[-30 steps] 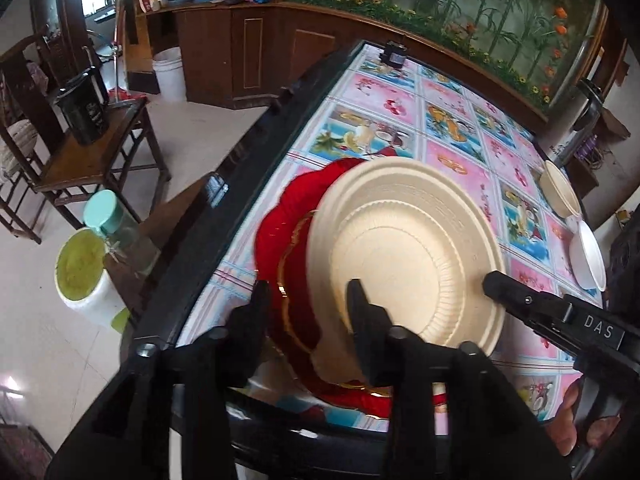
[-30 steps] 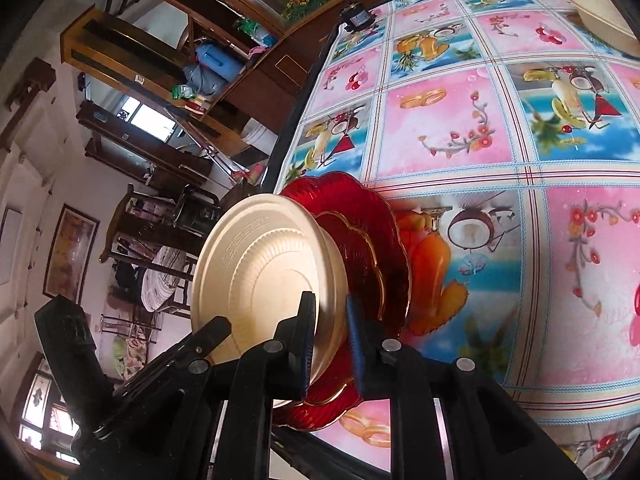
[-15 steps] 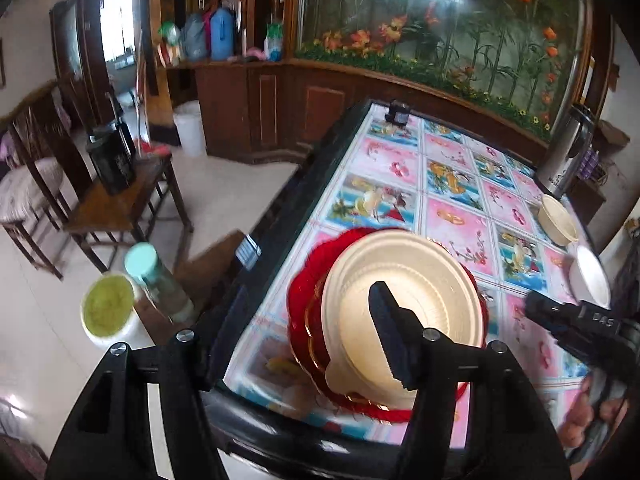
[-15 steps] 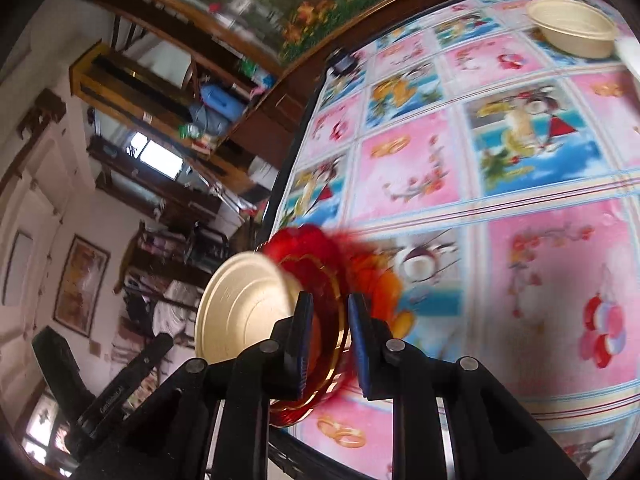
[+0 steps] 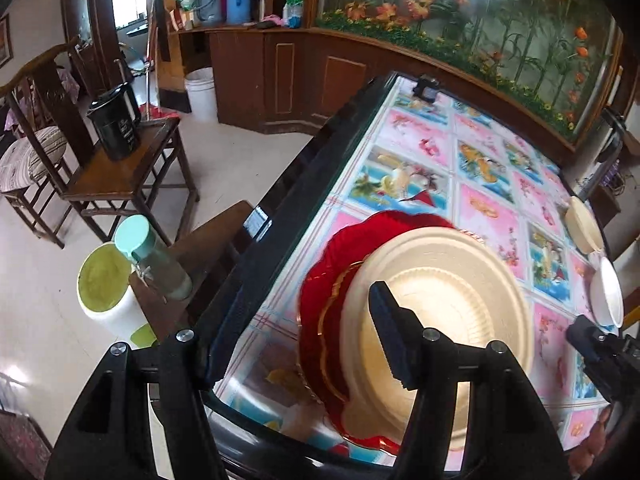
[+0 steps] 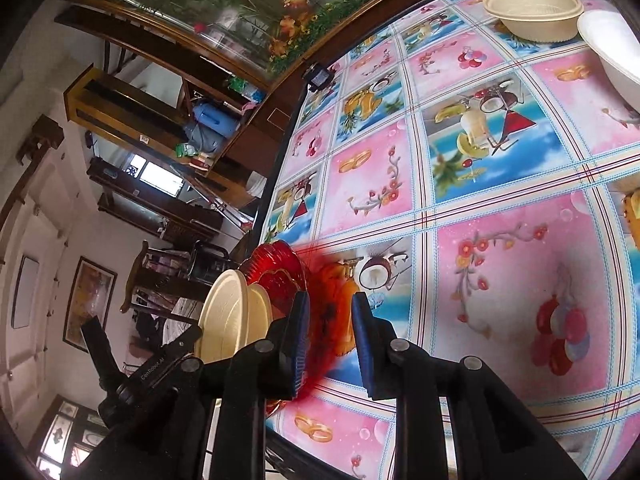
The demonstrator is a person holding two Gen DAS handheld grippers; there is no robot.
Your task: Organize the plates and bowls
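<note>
A beige paper plate lies on a red glass plate near the table's near left corner; both also show in the right wrist view, the beige plate and the red plate. My left gripper is open wide above them, one finger over the beige plate. My right gripper is open, its jaws apart beside the red plate's rim, holding nothing. A beige bowl and a white bowl stand at the far right.
The table has a pink and blue picture cloth. Its black edge runs along the left. A small black device sits at the far corner. A stool with a bottle and a white tub stands left of the table.
My left gripper has opened wide and drawn back from the plates. My right gripper has let go of the red plate's rim and opened; the plates now lie on the table.
</note>
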